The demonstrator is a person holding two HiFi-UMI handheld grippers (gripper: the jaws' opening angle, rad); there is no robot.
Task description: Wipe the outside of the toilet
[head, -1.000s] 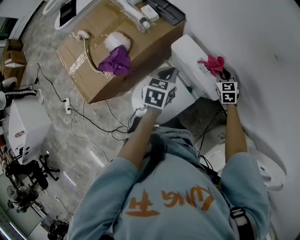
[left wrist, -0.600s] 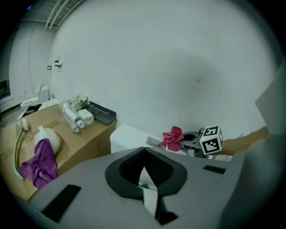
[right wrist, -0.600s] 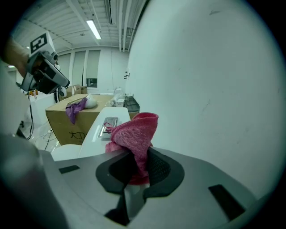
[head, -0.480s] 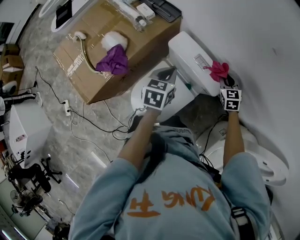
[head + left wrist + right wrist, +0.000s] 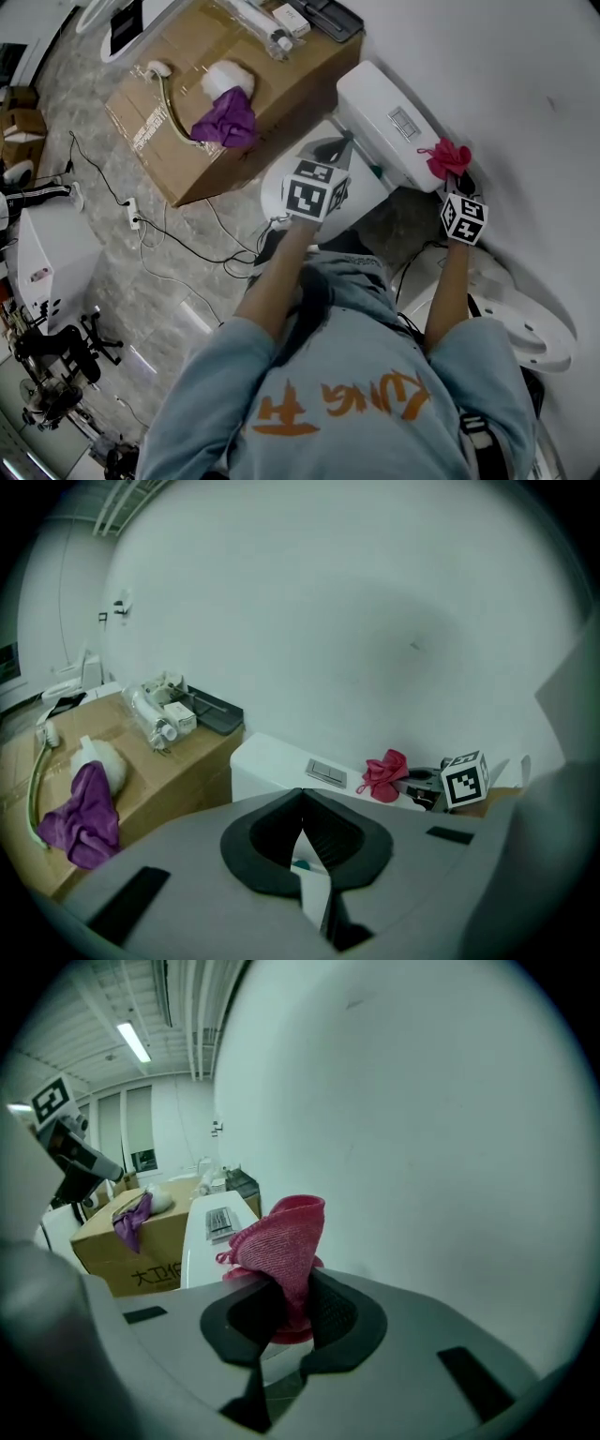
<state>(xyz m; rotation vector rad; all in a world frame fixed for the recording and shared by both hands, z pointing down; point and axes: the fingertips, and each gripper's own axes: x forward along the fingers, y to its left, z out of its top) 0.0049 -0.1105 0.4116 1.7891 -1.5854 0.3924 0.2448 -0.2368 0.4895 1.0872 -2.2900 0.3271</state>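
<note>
The white toilet tank stands against the wall, with its flush plate on the lid. My right gripper is shut on a pink cloth at the lid's right end, past the flush plate. In the right gripper view the pink cloth bunches up between the jaws of the right gripper, with the tank lid behind it. My left gripper hovers over the toilet seat, shut and holding nothing. Its jaws meet in the left gripper view, facing the tank and cloth.
A cardboard box left of the toilet carries a purple cloth, a white fluffy wad and small items. Cables trail over the floor. A second white fixture sits at lower right. The white wall lies behind the tank.
The right gripper has drawn the pink cloth along the tank lid, from beside the flush plate to the lid's right end. The left gripper has stayed in place.
</note>
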